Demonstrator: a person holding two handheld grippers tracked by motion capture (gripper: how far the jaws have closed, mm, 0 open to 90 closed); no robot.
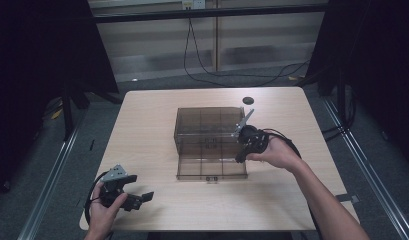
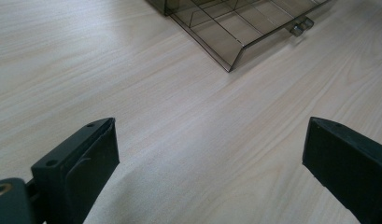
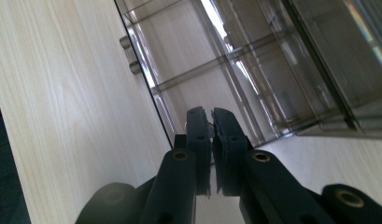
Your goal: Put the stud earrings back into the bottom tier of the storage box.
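Organizer box (image 1: pixel 210 143) lid flap lies toward person

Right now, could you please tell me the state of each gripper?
Left gripper: open, holding nothing, over bare table.
Right gripper: jaws closed at the edge of the clear box's lid; whether they pinch it cannot be told.

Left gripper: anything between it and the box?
Nothing: bare tabletop between the left gripper and the box, per the left gripper view.
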